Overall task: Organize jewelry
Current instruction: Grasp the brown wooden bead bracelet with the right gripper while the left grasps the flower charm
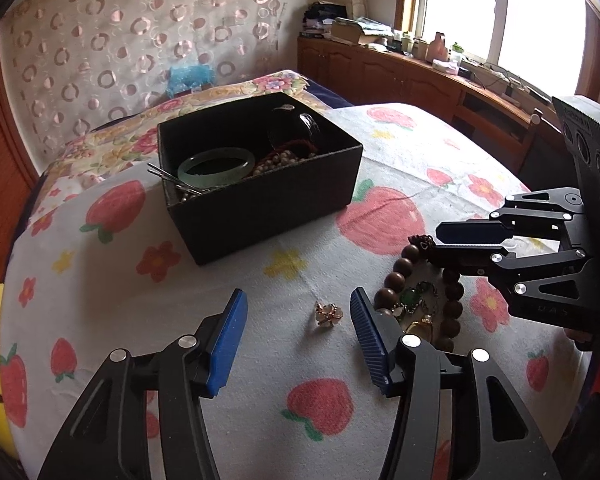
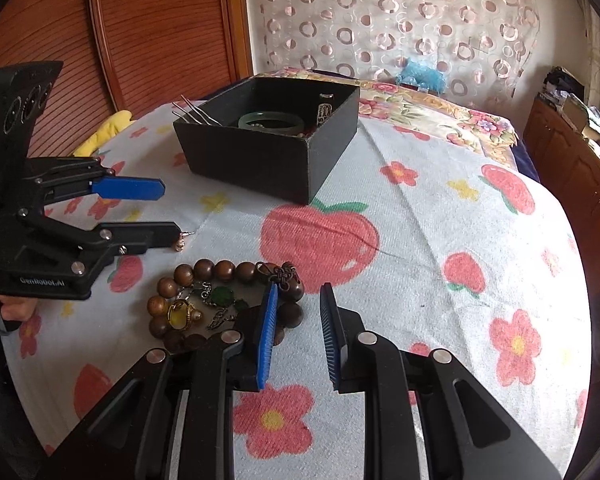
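Strawberry-and-flower bedspread (image 1: 220, 300) under everything; patterned curtain (image 1: 140, 40) behind, wooden cabinet (image 1: 400, 76) cluttered under the window.

Black box (image 1: 268, 204) toward the far side of the spread, open-topped. Inside: green bangle (image 1: 216, 166), pale bead strand (image 1: 276, 162), 2 metal hairpins (image 1: 168, 176) poking over the near-left rim, dark bangle (image 1: 310, 128) at the back wall. Rest of contents too dark to sort.

Left gripper (image 1: 298, 316) low over the spread, jaws spread wide, clamping nothing. Small gold flower earring (image 1: 329, 314) lying on the cloth between the blue pads, touching neither.

Right gripper (image 2: 298, 320) narrowly parted, nothing between the pads; left pad overlapping the wooden bead bracelet (image 2: 204, 270).

Inside that bracelet's loop: green pendant (image 2: 222, 296), yellow-stone ring (image 2: 179, 314), other tangled bits hard to make out. Near side of loop hidden behind gripper.
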### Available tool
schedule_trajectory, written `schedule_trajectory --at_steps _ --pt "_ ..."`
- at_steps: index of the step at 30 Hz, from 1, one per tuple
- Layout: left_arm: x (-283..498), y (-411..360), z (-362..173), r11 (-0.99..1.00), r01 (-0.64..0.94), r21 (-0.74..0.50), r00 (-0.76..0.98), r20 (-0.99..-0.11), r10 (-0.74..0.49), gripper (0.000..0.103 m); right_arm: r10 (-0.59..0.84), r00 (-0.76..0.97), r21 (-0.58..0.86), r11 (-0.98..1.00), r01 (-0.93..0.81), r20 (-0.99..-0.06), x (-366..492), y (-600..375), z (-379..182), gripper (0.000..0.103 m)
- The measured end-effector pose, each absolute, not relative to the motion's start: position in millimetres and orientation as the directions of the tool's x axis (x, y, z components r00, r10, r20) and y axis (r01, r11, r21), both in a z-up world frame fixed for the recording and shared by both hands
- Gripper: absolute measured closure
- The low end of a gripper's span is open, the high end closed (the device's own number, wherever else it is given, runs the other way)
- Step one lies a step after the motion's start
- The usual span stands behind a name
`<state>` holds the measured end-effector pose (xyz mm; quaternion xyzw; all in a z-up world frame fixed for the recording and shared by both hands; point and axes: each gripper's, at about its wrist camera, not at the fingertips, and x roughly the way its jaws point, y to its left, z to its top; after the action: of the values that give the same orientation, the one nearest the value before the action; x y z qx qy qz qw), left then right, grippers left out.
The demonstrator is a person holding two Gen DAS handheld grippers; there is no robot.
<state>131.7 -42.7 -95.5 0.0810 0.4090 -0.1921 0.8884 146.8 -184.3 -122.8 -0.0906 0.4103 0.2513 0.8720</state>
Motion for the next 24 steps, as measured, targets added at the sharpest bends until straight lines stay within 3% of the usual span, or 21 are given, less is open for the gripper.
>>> schedule_trajectory --at_steps 4,12,13,24 --pt "132.7 -45.1 -100.1 0.909 0.416 -0.024 0.576 -0.767 -0.284 0.068 0.374 0.536 0.059 0.856 -0.514 -0.757 146.0 -186.2 -123.0 0.079" --pt "132.2 -49.6 -104.8 0.905 0.425 -0.018 0.57 -0.772 -0.283 0.082 0.376 0.538 0.062 0.856 -0.513 -0.754 144.6 -186.6 -121.9 0.079" --pt "132.7 -49.7 -104.9 0.906 0.423 -0.019 0.57 -0.772 -0.282 0.088 0.377 0.537 0.062 0.856 -0.514 -0.754 144.3 -186.5 -121.7 0.079" --pt "127.5 -41.3 -94.1 0.919 0.392 -0.031 0.605 -0.744 -0.283 0.089 0.385 0.519 0.068 0.846 -0.529 -0.763 149.6 -179.4 -124.2 0.079"
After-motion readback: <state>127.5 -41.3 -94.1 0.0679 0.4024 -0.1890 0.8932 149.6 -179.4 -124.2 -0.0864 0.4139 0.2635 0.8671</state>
